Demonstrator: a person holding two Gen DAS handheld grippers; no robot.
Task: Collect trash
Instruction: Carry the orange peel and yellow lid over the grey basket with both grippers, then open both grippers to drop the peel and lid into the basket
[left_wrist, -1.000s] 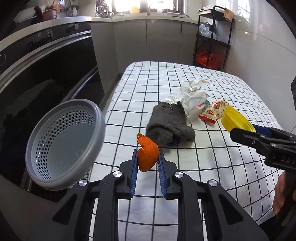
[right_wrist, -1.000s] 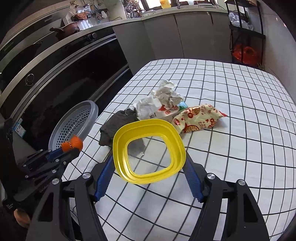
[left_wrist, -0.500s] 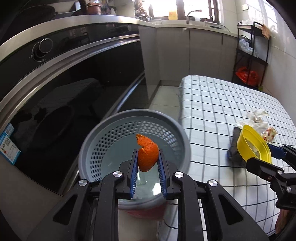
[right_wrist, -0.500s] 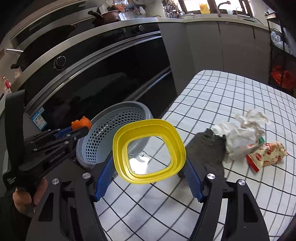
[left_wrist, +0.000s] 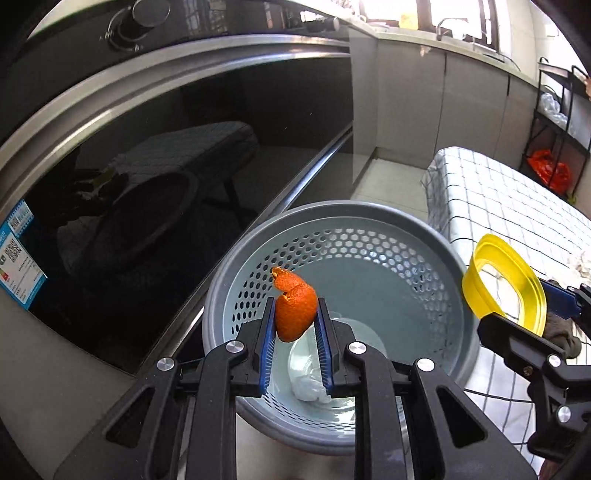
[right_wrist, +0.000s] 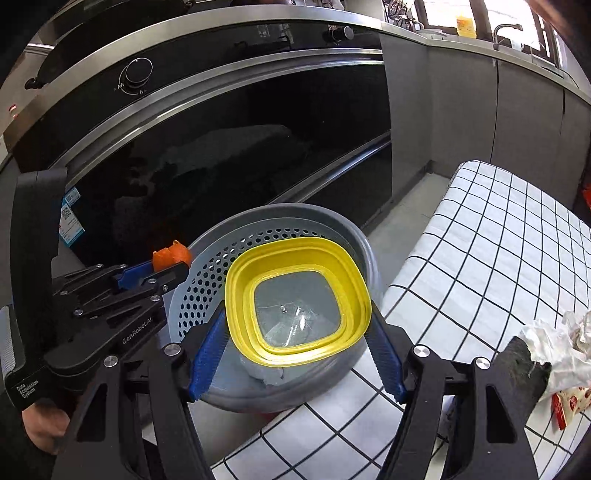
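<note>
My left gripper (left_wrist: 295, 325) is shut on a curled orange peel (left_wrist: 294, 308) and hangs over the grey perforated bin (left_wrist: 436, 243). In the right wrist view the same peel (right_wrist: 170, 255) shows at the bin's (right_wrist: 207, 258) left rim. My right gripper (right_wrist: 297, 325) is shut on a yellow square container (right_wrist: 295, 251) with a clear bottom, held above the bin's mouth; the left wrist view shows that container (left_wrist: 502, 284) at the bin's right rim. White crumpled trash (left_wrist: 308, 373) lies at the bin's bottom.
A dark oven front (left_wrist: 155, 177) stands behind the bin. The checked tablecloth (right_wrist: 491, 258) lies to the right, carrying a grey cloth (right_wrist: 524, 369), crumpled white paper (right_wrist: 557, 339) and a red snack wrapper (right_wrist: 569, 400). A black shelf rack (left_wrist: 554, 122) is far right.
Both grippers have swung left from over the table to above the bin, carrying the peel and the yellow container. The bin now fills the middle of both views.
</note>
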